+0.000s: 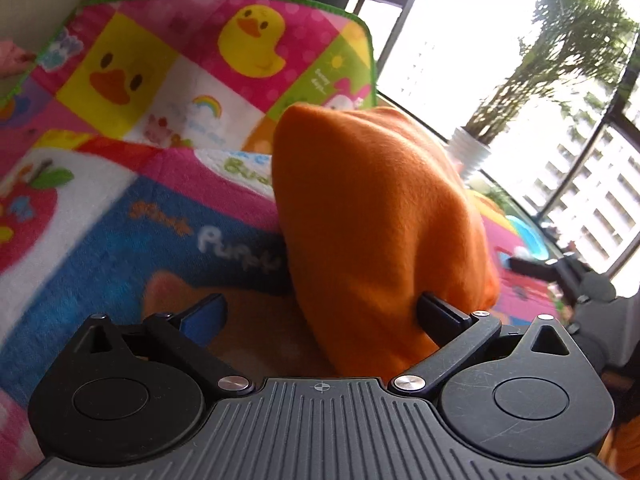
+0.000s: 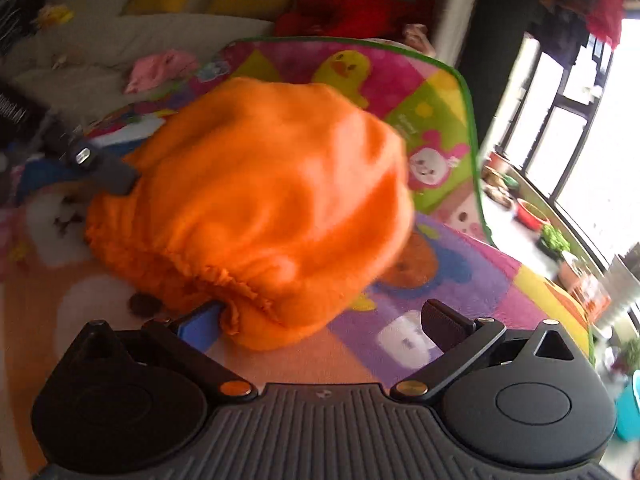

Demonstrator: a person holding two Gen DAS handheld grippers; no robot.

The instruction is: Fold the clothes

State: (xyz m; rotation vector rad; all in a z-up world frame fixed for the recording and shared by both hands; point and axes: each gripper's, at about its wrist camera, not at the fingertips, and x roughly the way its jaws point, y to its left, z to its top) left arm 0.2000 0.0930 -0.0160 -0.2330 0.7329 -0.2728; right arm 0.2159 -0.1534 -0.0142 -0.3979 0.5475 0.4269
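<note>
Both tongs, left (image 1: pixel 320 312) and right (image 2: pixel 320 316), are gaping wide, each touching the orange garment (image 2: pixel 256 200) lying on the mat (image 2: pixel 432 112).

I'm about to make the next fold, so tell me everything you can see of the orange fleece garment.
The orange fleece garment looks soft and fuzzy, bunched into a rounded, partly folded mound on the colourful cartoon play mat. A gathered elastic hem runs along its near edge. The open left gripper straddles one raised fold; the open right gripper touches the hem with one finger.
</note>
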